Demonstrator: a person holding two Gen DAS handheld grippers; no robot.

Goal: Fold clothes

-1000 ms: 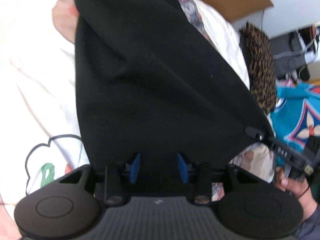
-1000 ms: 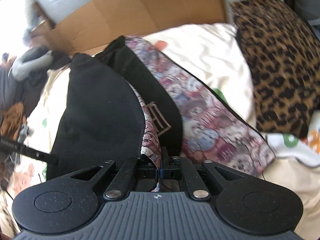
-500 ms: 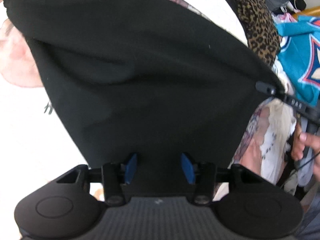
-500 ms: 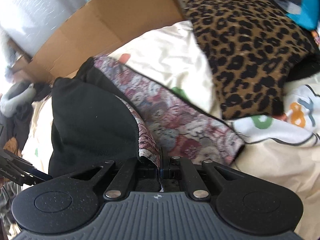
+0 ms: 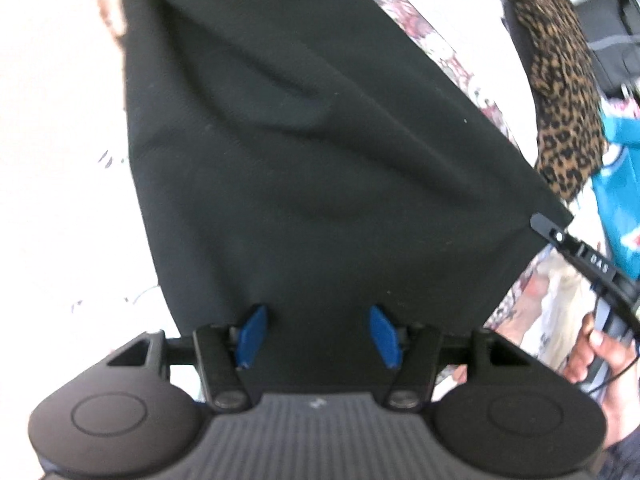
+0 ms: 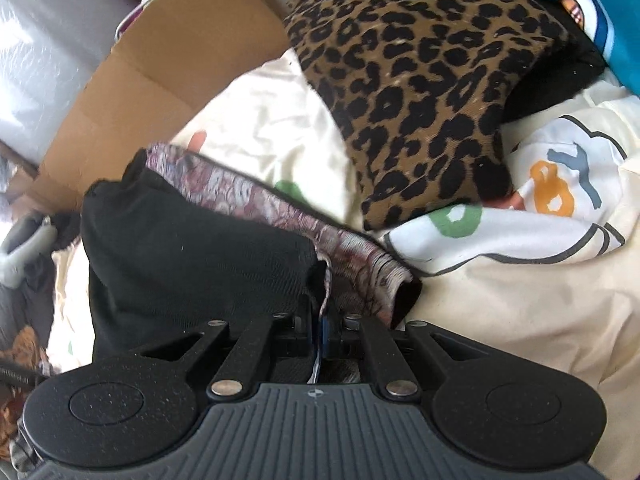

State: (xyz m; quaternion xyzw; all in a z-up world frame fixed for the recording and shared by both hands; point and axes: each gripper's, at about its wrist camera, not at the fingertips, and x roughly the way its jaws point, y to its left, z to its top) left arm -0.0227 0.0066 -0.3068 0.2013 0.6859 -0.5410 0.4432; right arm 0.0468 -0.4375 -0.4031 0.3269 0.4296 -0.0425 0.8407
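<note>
A black garment [image 5: 312,152] with a floral-printed inner side [image 6: 280,208] is stretched over a cream printed bedsheet [image 6: 500,300]. My left gripper [image 5: 318,332] is open, its blue pads [image 5: 250,334] wide apart with the black cloth draped over and between them. My right gripper [image 6: 322,328] is shut on the garment's corner, where black cloth [image 6: 192,256] and floral edge meet. The right gripper also shows in the left wrist view [image 5: 576,256], clamped on the garment's far corner.
A leopard-print cushion [image 6: 416,80] lies on the bed beyond the garment. A teal printed cloth [image 5: 620,184] lies to the right. A cardboard box [image 6: 160,72] stands at the back. Dark clothes and a grey object [image 6: 24,252] lie at the left.
The right gripper has swung right with the garment corner, bringing the leopard cushion nearer. The black cloth has shifted and creased over the open left gripper.
</note>
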